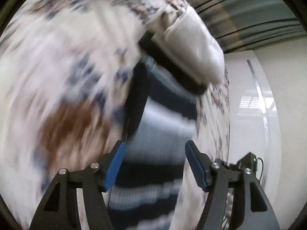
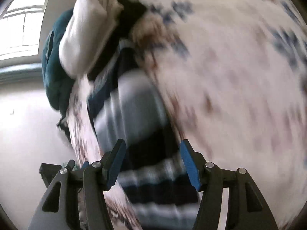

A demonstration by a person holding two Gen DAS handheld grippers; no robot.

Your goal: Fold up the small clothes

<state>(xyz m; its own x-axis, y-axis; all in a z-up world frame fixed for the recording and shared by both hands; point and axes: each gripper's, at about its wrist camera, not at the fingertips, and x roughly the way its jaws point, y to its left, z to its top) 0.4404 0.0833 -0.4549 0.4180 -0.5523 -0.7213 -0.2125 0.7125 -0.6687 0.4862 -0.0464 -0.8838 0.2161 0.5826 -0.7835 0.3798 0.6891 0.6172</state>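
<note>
A striped garment (image 1: 165,118) in navy, white and pale blue lies on a floral bedspread (image 1: 57,57). Both views are smeared by motion. My left gripper (image 1: 155,143) hangs above the garment with its blue pads (image 1: 115,164) wide apart, open, nothing pressed between them. In the right wrist view the same striped garment (image 2: 134,103) runs under my right gripper (image 2: 153,141), which is also open with its blue pads (image 2: 190,164) clear of the cloth. The floral bedspread (image 2: 230,76) fills the right of that view.
A white folded cloth (image 1: 193,44) (image 2: 84,34) and a black item (image 1: 172,65) (image 2: 130,13) lie beyond the garment. A teal fabric bundle (image 2: 51,67) sits past them. The bed edge drops to a pale floor (image 1: 249,105) (image 2: 28,124). A black device with a green light (image 1: 249,161) is near the edge.
</note>
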